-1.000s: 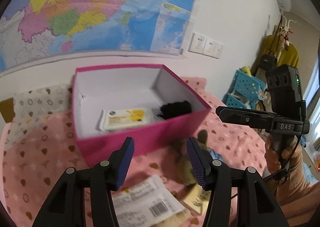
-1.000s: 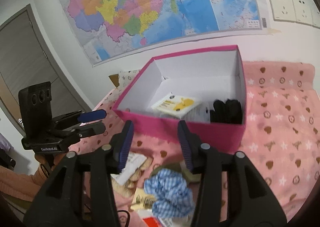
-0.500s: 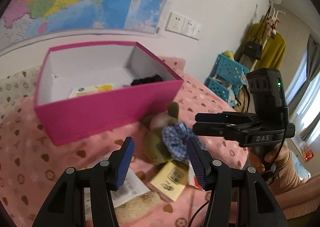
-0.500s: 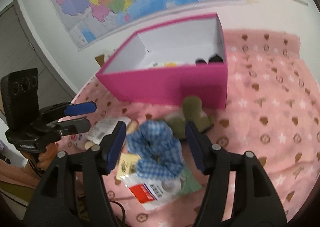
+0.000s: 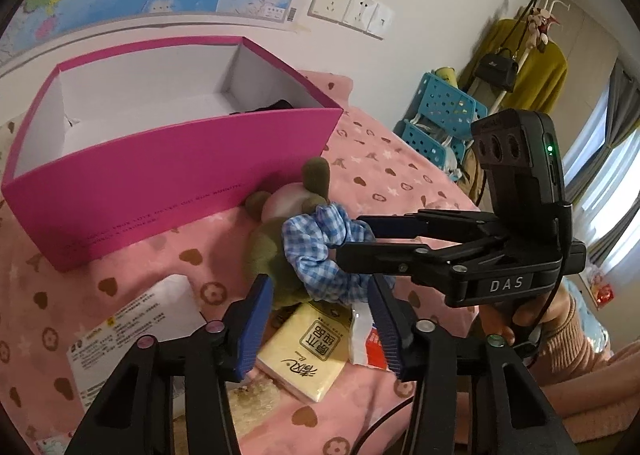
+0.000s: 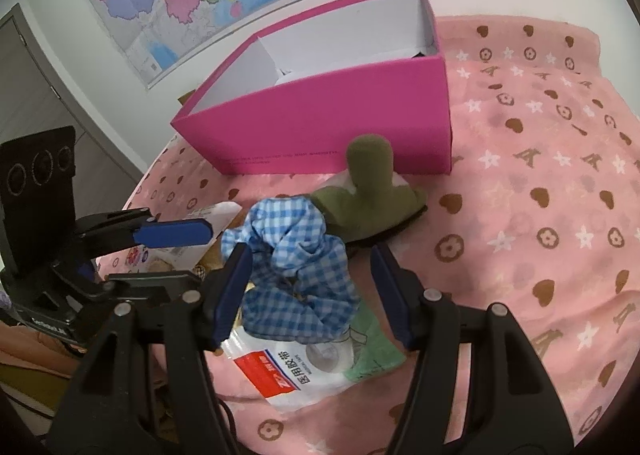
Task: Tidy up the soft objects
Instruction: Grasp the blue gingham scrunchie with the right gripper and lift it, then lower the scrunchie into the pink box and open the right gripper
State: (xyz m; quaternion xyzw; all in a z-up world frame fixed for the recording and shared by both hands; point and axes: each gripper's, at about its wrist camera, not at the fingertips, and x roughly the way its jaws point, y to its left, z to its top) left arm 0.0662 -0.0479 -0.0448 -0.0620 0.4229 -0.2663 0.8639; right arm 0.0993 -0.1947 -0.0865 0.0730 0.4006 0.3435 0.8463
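A blue checked scrunchie (image 6: 294, 267) lies on the pink bedspread, leaning on an olive plush toy (image 6: 366, 191). My right gripper (image 6: 310, 295) is open and straddles the scrunchie, its left finger touching the cloth. In the left wrist view the scrunchie (image 5: 320, 255) sits just beyond my open left gripper (image 5: 320, 319), and the right gripper (image 5: 352, 241) reaches it from the right. The pink box (image 5: 172, 179) stands behind, with a black soft item (image 5: 276, 106) just showing inside.
A yellow tissue pack (image 5: 308, 351), a white packet (image 5: 132, 339), and a red-and-white mask packet (image 6: 296, 367) lie around the scrunchie. Blue plastic baskets (image 5: 440, 123) stand beyond the bed's right edge. A wall with a map is behind the box.
Both grippers have dropped and moved in from above the box to the pile in front of it. The right gripper now straddles the scrunchie. Both stay open.
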